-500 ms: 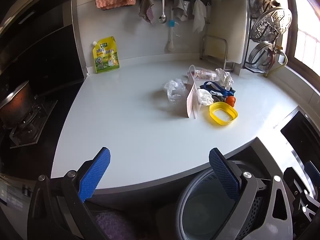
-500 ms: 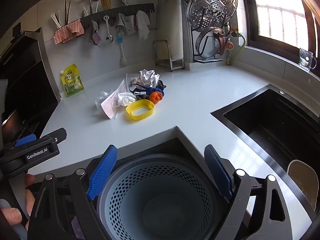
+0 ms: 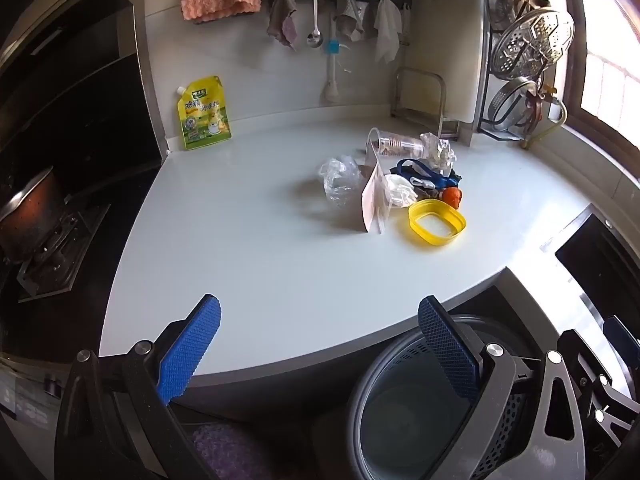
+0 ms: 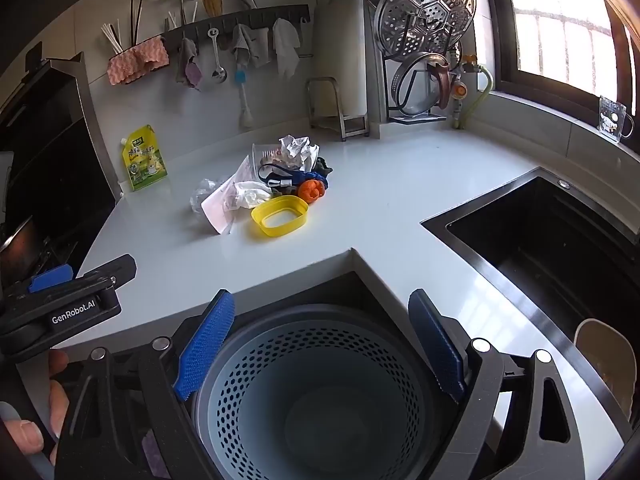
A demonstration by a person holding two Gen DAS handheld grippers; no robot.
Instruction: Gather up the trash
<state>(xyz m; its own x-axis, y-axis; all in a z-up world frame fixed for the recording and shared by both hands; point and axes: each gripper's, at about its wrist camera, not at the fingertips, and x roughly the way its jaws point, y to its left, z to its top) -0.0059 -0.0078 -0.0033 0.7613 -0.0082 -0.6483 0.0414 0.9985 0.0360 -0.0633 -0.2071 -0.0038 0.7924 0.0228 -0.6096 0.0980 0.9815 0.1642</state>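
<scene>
Closest to me, a person holds two handheld grippers tilted down over the edge of a pale kitchen surface (image 3: 260, 264); the left gripper (image 3: 320, 344) and the right gripper (image 4: 320, 340) both have their blue-padded jaws spread wide with nothing between them. Part of the hand (image 4: 36, 412) holding the left tool shows at the lower left of the right view. Directly beneath the right gripper, tucked into the inner corner of the surface, sits a round grey perforated bin (image 4: 312, 392), which looks empty. Farther out, well apart from both grippers, the trash lies in one loose heap: a yellow oval lid (image 4: 280, 216) nearest the edge, an orange lump (image 4: 312, 190) just behind it, a pale paper sleeve (image 3: 374, 200) leaning upright, crumpled clear plastic (image 3: 340, 178), a tangled blue strap (image 3: 424, 170), a tipped clear cup (image 3: 396, 146) and balled paper (image 4: 298, 148). A dark sink (image 4: 552, 240) opens to the right, and a yellow pouch (image 3: 205, 114) leans on the back wall. The pieces overlap, so I judge that closing on one could drag or scatter its neighbours, and thin plastic may slip from the pads; a light piece could also miss the bin on the way back
</scene>
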